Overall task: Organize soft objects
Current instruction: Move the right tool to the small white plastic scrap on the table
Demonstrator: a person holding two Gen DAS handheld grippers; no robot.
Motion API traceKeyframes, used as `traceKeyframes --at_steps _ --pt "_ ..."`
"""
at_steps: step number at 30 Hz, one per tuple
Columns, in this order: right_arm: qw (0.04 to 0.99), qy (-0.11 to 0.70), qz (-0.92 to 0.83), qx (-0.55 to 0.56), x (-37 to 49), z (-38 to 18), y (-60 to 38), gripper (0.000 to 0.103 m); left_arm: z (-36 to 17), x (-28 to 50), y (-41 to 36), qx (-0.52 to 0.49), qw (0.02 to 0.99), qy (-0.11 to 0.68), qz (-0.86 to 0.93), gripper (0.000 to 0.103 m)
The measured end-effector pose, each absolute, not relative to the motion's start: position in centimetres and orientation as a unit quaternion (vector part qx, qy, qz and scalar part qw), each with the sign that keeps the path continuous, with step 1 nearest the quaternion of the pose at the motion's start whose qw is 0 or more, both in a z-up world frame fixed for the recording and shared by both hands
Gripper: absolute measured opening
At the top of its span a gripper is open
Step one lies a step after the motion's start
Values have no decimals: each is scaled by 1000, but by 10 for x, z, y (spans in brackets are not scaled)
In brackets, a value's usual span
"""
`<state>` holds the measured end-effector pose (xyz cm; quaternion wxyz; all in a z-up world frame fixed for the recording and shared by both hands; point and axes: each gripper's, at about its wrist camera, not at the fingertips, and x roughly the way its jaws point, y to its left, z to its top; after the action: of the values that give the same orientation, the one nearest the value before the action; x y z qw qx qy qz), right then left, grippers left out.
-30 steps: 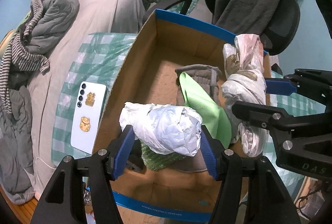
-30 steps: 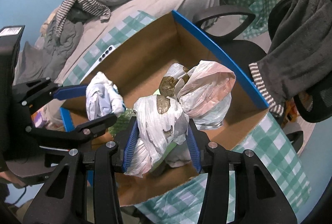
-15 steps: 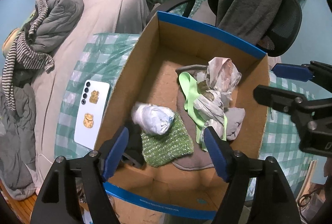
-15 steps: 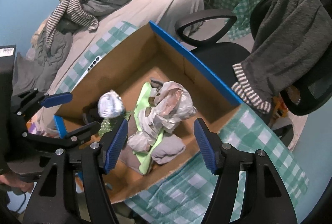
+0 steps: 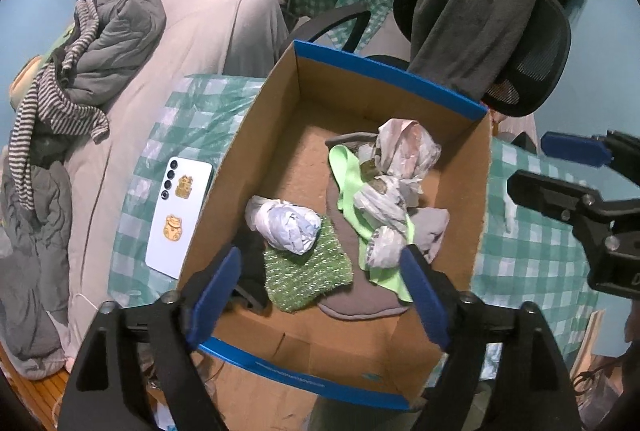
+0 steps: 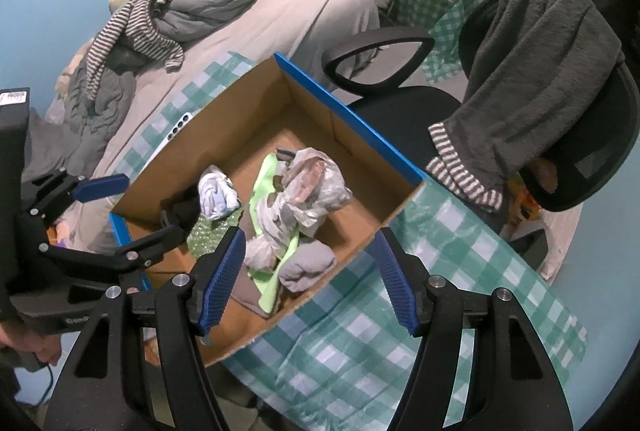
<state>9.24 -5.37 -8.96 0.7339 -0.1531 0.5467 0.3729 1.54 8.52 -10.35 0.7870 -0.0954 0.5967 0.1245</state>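
Observation:
An open cardboard box (image 5: 384, 71) with a blue rim stands on a checked cloth. Inside lie a crumpled white bag ball (image 5: 286, 225), a knotted pinkish-white plastic bag bundle (image 5: 392, 183), a green knitted cloth (image 5: 308, 273), a light green cloth (image 5: 346, 171) and a grey cloth (image 5: 430, 227). My left gripper (image 5: 320, 255) hangs above the box's near end; its jaws are opening with nothing between them. My right gripper (image 6: 310, 237) stands open and empty over the box's (image 6: 348, 115) right side, above the bundle (image 6: 304, 191). The white ball (image 6: 216, 193) lies left of it.
A white phone (image 5: 180, 215) lies on the green checked tablecloth (image 5: 532, 255) left of the box. Behind the box stands an office chair with a grey towel (image 5: 472, 11). A bed with heaped clothes (image 5: 112, 27) fills the left.
Both grippers let go: the white ball and the bag bundle dropped from the jaws into the box. Both grippers have opened and risen away from the box.

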Motion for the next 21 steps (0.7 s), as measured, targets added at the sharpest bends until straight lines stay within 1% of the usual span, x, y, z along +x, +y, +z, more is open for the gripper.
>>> traceKeyframes --at_steps 13,21 --pt "744 554 348 -133 95 -87 -87 67 -98 13 65 -85 786 603 108 85" --pt "744 572 324 -124 102 -100 -113 67 -97 15 55 -67 790 601 104 85"
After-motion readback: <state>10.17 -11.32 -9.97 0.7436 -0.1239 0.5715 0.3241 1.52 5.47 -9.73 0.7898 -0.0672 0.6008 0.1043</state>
